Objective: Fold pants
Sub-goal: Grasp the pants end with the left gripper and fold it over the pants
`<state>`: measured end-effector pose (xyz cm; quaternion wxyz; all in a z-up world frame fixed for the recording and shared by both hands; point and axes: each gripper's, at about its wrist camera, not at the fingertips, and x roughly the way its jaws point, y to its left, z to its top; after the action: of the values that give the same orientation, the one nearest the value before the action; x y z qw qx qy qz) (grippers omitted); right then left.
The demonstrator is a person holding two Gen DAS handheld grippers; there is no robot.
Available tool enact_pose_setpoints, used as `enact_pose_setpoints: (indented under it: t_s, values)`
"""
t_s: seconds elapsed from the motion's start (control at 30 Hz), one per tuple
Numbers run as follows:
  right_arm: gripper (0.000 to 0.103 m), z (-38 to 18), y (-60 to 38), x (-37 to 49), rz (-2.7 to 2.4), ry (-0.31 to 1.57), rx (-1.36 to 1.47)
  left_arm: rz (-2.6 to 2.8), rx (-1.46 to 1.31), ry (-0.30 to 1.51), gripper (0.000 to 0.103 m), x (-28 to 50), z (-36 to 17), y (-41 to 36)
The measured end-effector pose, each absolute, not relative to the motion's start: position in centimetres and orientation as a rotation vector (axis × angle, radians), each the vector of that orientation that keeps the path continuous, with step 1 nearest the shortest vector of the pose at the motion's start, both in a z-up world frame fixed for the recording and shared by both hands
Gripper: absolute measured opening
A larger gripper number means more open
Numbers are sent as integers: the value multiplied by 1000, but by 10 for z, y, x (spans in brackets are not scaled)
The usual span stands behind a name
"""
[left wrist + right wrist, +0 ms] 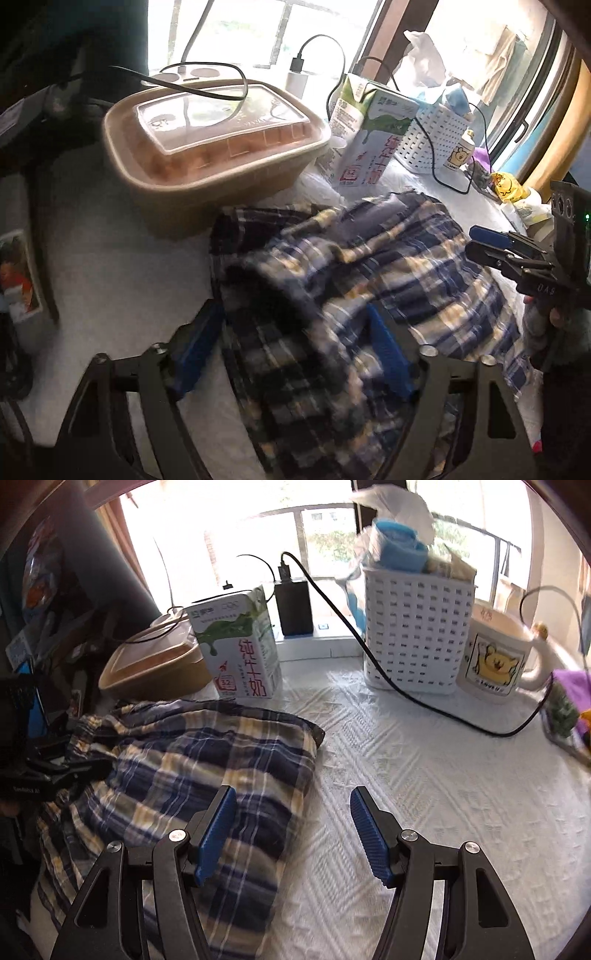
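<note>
The blue, cream and navy plaid pants (369, 258) lie bunched on the white textured cloth (424, 794) that covers the table. In the left wrist view my left gripper (291, 350) stands wide around a thick fold of the pants. The fabric drapes over the right blue pad, and the left pad (195, 350) sits just beside the cloth edge. My right gripper (293, 834) is open. Its left finger hovers over the right edge of the pants (207, 760), its right finger over bare cloth. The right gripper (480, 243) also shows at the right edge of the left wrist view.
Behind the pants stand a brown food box with a clear lid (207, 147), a milk carton (243, 646), a white perforated basket (417, 635) and a bear mug (495, 661). A black cable (406, 694) trails across the cloth. Clutter lines the left side.
</note>
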<state>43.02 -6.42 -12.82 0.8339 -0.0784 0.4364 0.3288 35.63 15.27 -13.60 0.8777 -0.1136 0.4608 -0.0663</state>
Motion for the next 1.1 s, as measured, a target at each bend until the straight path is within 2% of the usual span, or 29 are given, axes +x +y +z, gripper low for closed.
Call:
enact_pose_setpoints:
  t_s: [0.13, 0.27, 0.3, 0.37, 0.4, 0.43, 0.47, 0.53, 0.6, 0.73, 0.77, 0.9, 1.1]
  values:
    - [66, -138, -61, 442, 733, 965, -119, -135, -223, 962, 83, 364, -136, 153]
    - [73, -142, -51, 443, 787, 970, -120, -171, -206, 943, 81, 366, -138, 145]
    - [73, -143, -47, 442, 812, 972, -125, -180, -189, 937, 77, 366, -138, 141]
    - [73, -143, -41, 439, 817, 959, -140, -194, -181, 930, 54, 366, -138, 136]
    - [73, -143, -39, 438, 819, 957, -146, -188, -176, 924, 52, 367, -138, 134]
    - [71, -144, -35, 437, 825, 955, -152, -181, -173, 920, 48, 367, -138, 133]
    - [64, -144, -32, 437, 830, 954, -157, -173, -175, 912, 38, 366, -139, 133]
    - [58, -145, -28, 436, 825, 953, -161, -170, -199, 901, 29, 365, -138, 134]
    - [52, -145, -23, 435, 824, 950, -163, -160, -201, 889, 25, 362, -137, 134]
    - [22, -144, -21, 434, 857, 945, -141, -158, -183, 864, 18, 357, -129, 128]
    - [18, -143, -21, 433, 862, 934, -138, -158, -183, 859, 17, 355, -126, 128]
    - [15, -132, -24, 422, 858, 873, -139, -155, -196, 818, 15, 345, -111, 126]
    - [14, -81, -30, 385, 858, 702, -184, -145, -222, 725, 15, 317, -78, 129]
